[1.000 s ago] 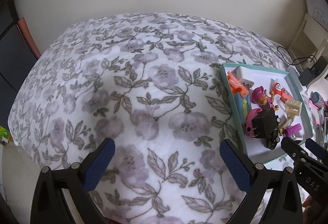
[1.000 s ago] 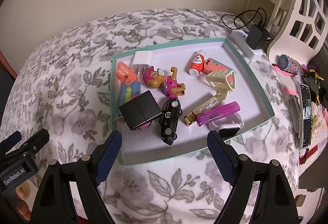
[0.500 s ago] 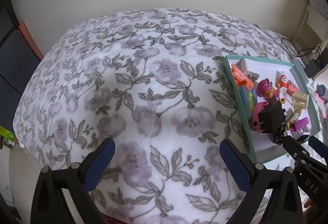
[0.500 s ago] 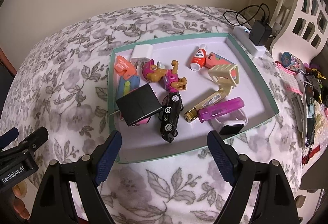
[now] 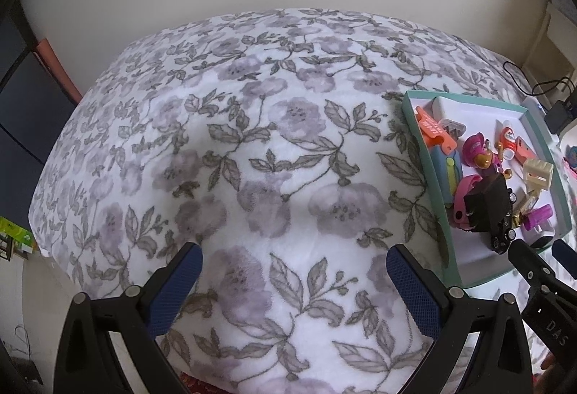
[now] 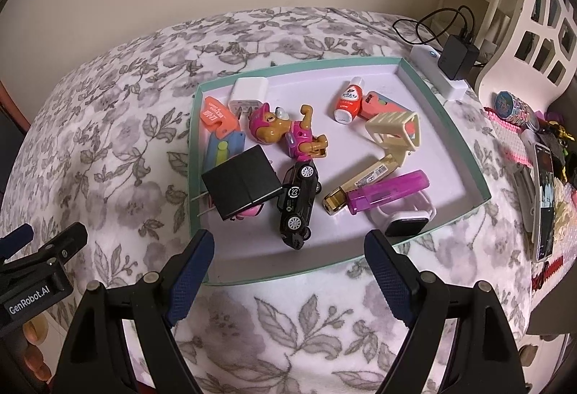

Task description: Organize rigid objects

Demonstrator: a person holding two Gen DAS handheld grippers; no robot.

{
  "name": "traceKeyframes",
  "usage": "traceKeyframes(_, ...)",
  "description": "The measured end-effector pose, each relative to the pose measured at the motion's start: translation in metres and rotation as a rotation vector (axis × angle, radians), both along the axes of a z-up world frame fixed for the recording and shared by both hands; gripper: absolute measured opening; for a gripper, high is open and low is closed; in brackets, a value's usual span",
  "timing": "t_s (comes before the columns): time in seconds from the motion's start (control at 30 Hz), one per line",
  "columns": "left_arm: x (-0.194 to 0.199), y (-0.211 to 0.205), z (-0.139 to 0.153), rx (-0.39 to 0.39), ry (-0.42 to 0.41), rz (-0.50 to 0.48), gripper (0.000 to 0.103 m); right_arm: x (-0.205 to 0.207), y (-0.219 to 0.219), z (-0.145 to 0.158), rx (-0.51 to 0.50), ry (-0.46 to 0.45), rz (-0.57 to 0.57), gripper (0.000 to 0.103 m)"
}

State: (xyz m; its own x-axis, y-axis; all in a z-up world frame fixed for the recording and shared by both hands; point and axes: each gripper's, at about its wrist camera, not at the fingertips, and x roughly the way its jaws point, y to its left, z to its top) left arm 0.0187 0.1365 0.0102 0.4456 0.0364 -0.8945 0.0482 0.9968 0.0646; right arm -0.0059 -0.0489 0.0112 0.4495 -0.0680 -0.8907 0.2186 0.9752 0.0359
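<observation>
Black and hard, the toy car looks light, so the wide-spread right hand-held gripper should pinch its sides.

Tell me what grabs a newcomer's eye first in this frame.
The shallow teal-rimmed tray on the floral blanket, crowded with small things: a pink toy dog at centre, a black charger beside a black toy car, and a purple lighter nearer the right. Both tools hover open, the right tool just short of the tray.
</observation>
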Motion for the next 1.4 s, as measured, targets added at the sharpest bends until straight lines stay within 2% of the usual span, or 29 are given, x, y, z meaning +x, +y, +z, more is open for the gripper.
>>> traceKeyframes(1.4, 0.0032, -0.0004, 0.0009, 0.043, -0.006, 0.028, 0.103, 0.0009, 0.0032, -0.0008, -0.022, 0.005, 0.028, 0.086)
